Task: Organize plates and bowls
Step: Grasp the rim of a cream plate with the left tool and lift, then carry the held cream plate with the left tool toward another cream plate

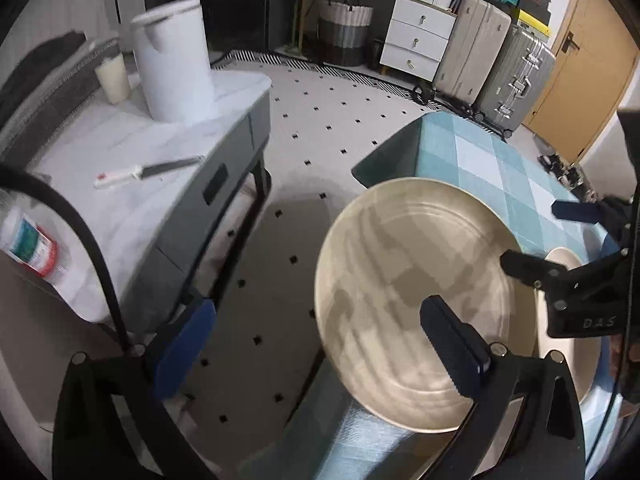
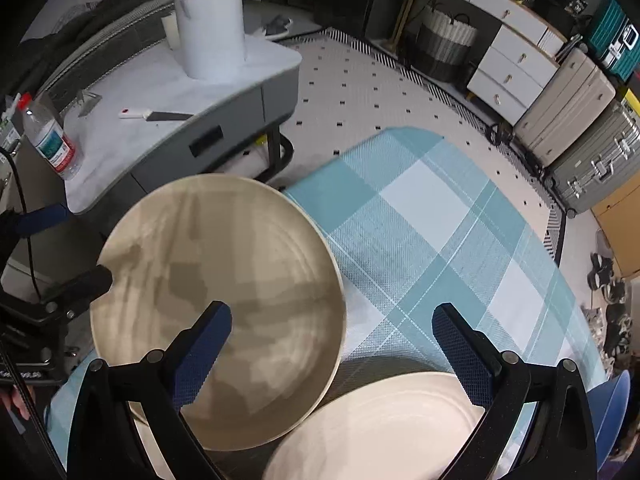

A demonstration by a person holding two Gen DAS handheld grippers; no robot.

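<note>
A large beige plate point(image 1: 400, 288) point(image 2: 224, 280) is over the left edge of the teal plaid table point(image 1: 480, 160) point(image 2: 440, 220), partly out over the floor and blurred. It overlaps a cream plate point(image 1: 568, 332) point(image 2: 380, 432) near me. My left gripper point(image 1: 320, 344) point(image 2: 84, 242) is open wide, its right finger lying over the beige plate's near side. My right gripper point(image 2: 336, 346) point(image 1: 532, 236) is also open wide, its left finger above the plate. Neither pair of fingers closes on the rim. What supports the plate underneath is hidden.
A marble-topped side table point(image 1: 132, 160) point(image 2: 168, 92) stands left of the plaid table with a white kettle point(image 1: 172, 60), a cup point(image 1: 114, 78), a knife point(image 1: 148, 172) and a water bottle point(image 2: 50, 140). Drawers point(image 1: 416, 36), suitcases point(image 1: 496, 64) and a basket point(image 1: 344, 32) line the far wall.
</note>
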